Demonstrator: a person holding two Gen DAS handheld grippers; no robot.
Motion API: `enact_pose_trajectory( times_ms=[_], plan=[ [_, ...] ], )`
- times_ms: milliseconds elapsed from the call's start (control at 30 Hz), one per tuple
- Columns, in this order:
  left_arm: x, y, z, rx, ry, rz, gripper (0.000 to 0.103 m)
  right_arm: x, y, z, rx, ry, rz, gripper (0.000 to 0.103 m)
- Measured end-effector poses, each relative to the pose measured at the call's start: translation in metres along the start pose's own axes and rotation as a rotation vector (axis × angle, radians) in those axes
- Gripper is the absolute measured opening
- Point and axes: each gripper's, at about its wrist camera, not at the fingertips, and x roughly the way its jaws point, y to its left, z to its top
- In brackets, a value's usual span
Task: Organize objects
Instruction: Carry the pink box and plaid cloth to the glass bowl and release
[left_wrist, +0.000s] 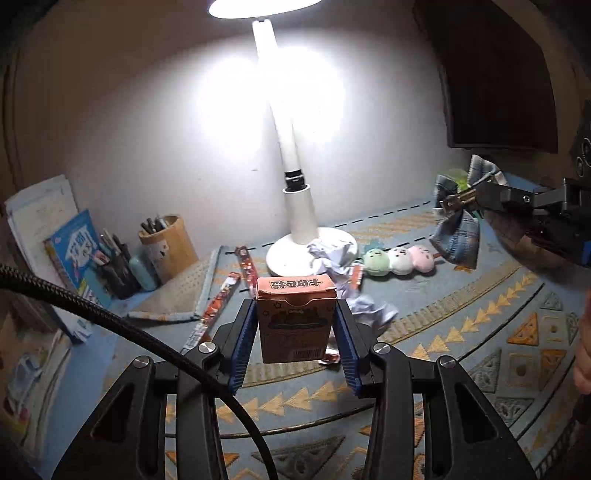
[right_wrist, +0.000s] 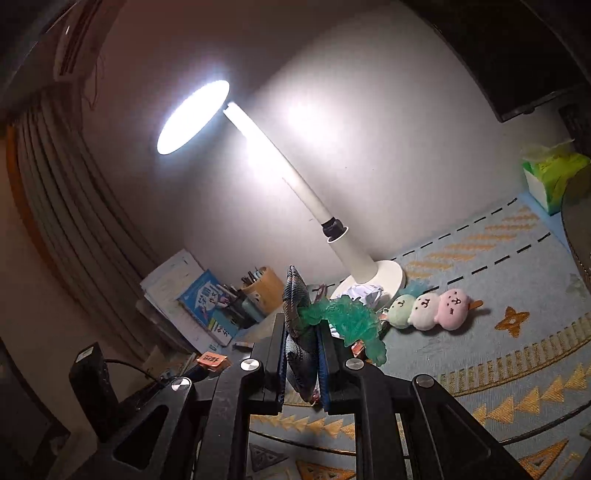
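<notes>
My left gripper (left_wrist: 295, 314) is shut on a small orange card box (left_wrist: 293, 328), which stands upright between the blue pads, clear of the patterned mat (left_wrist: 461, 332). At the right of the left wrist view, my right gripper (left_wrist: 460, 199) holds a blue plaid bow (left_wrist: 456, 236) in the air. In the right wrist view that gripper (right_wrist: 301, 332) is shut on the bow (right_wrist: 295, 295). A green translucent piece (right_wrist: 347, 317) sticks out beside the bow; I cannot tell whether it is gripped. The orange box (right_wrist: 211, 360) shows at lower left there.
A lit white desk lamp (left_wrist: 299, 210) stands at the back, with crumpled paper (left_wrist: 332, 254) at its base. A three-ball plush skewer (left_wrist: 399, 258) lies to the right. Snack wrappers (left_wrist: 218, 310), a pen holder (left_wrist: 170, 243) and books (left_wrist: 70, 243) fill the left. A green tissue pack (right_wrist: 554, 177) sits far right.
</notes>
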Motion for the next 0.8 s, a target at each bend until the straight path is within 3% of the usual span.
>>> enact_pose_trajectory(
  times_ms=[67,133,267,333,467,567,800],
  plan=[
    [0.003,-0.007,0.001,-0.022,0.007,-0.03,0.039,-0.003,0.004,-0.002,0.007,0.003,0.068,0.013],
    [0.005,-0.013,0.001,-0.022,0.002,-0.02,0.039,-0.008,0.007,-0.003,-0.005,-0.009,0.048,0.013],
    [0.007,-0.022,0.006,-0.037,0.0,-0.087,0.039,-0.026,0.001,0.008,0.006,-0.048,0.025,0.013],
    [0.008,-0.03,0.01,-0.02,-0.008,-0.08,0.039,-0.035,-0.005,0.015,0.014,-0.067,-0.007,0.013],
    [0.013,-0.041,0.024,-0.047,-0.014,-0.147,0.039,-0.054,-0.019,0.03,0.017,-0.093,-0.077,0.013],
    [0.014,-0.062,0.039,-0.009,-0.032,-0.177,0.039,-0.068,-0.034,0.042,0.021,-0.102,-0.157,0.013],
    [0.017,-0.125,0.084,0.06,-0.104,-0.316,0.039,-0.117,-0.076,0.074,0.033,-0.151,-0.34,0.013]
  ],
)
